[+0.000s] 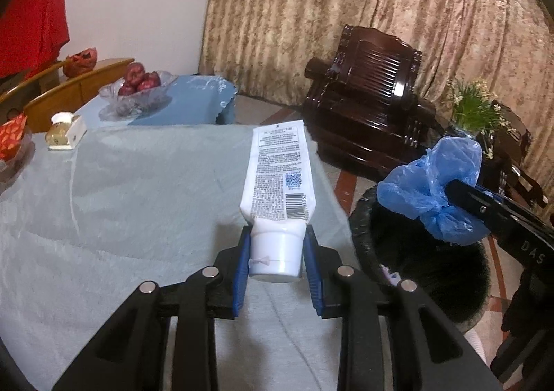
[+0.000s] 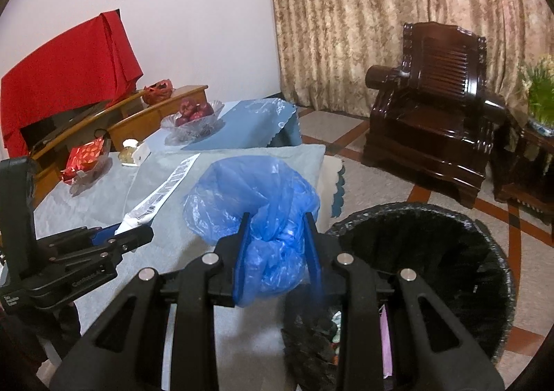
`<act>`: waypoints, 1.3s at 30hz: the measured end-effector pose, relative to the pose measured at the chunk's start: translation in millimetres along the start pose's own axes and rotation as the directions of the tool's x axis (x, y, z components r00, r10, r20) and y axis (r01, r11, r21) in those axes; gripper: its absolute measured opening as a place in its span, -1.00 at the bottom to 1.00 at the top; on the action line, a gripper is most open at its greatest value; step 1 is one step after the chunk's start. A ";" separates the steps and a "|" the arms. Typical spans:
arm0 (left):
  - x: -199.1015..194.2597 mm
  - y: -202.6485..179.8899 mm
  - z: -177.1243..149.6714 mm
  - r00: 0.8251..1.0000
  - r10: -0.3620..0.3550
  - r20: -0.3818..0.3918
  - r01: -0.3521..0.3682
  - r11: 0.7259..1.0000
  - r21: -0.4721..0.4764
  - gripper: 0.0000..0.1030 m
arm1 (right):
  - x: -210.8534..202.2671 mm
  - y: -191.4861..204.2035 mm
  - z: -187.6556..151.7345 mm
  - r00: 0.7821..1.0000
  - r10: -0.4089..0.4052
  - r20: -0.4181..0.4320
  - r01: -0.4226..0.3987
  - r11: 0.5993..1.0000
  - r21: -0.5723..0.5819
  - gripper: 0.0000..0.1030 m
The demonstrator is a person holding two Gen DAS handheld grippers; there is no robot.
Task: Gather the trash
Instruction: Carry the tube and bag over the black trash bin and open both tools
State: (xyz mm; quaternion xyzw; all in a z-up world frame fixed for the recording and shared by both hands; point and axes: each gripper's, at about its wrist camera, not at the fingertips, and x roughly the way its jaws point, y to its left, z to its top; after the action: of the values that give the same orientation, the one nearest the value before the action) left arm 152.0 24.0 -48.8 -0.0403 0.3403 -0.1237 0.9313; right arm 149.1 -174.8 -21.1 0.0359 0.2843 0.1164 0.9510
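My left gripper (image 1: 277,252) is shut on the cap end of a white squeeze tube (image 1: 277,176), held above the pale-green table cloth (image 1: 121,218) near its right edge. The tube also shows in the right wrist view (image 2: 166,190), with the left gripper (image 2: 135,235) at the left. My right gripper (image 2: 277,245) is shut on a crumpled blue plastic bag (image 2: 256,197), held at the near-left rim of the black-lined trash bin (image 2: 432,252). In the left wrist view the bag (image 1: 432,190) hangs above the bin (image 1: 415,252), beside the table.
A glass bowl of red apples (image 1: 138,86), a small bottle and box (image 1: 64,133), and a red packet in a glass dish (image 2: 85,160) stand at the table's far side. A dark wooden armchair (image 2: 436,107) and a potted plant (image 1: 474,107) stand behind the bin.
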 end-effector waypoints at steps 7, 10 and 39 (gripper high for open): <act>-8.6 -27.2 8.0 0.999 -0.048 0.014 0.047 0.998 0.037 -0.44 | -24.3 -17.5 -1.7 0.999 -0.041 0.031 0.040 0.999 0.018 -0.46; -9.2 -42.2 8.8 0.997 -0.073 0.016 0.072 0.996 0.057 -0.44 | -34.1 -29.2 -5.2 0.997 -0.063 0.038 0.062 0.998 0.030 -0.46; 72.4 -177.3 -8.1 0.959 -0.244 -0.141 0.273 0.931 0.243 -0.44 | -39.4 -157.1 -61.1 0.962 -0.267 -0.062 0.274 0.949 0.155 -0.45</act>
State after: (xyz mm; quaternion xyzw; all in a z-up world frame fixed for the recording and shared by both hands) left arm 164.2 -165.8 -71.9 0.0443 0.3627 -0.2908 0.8843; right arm 115.2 -336.6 -72.3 0.0715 0.3141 -0.0379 0.9459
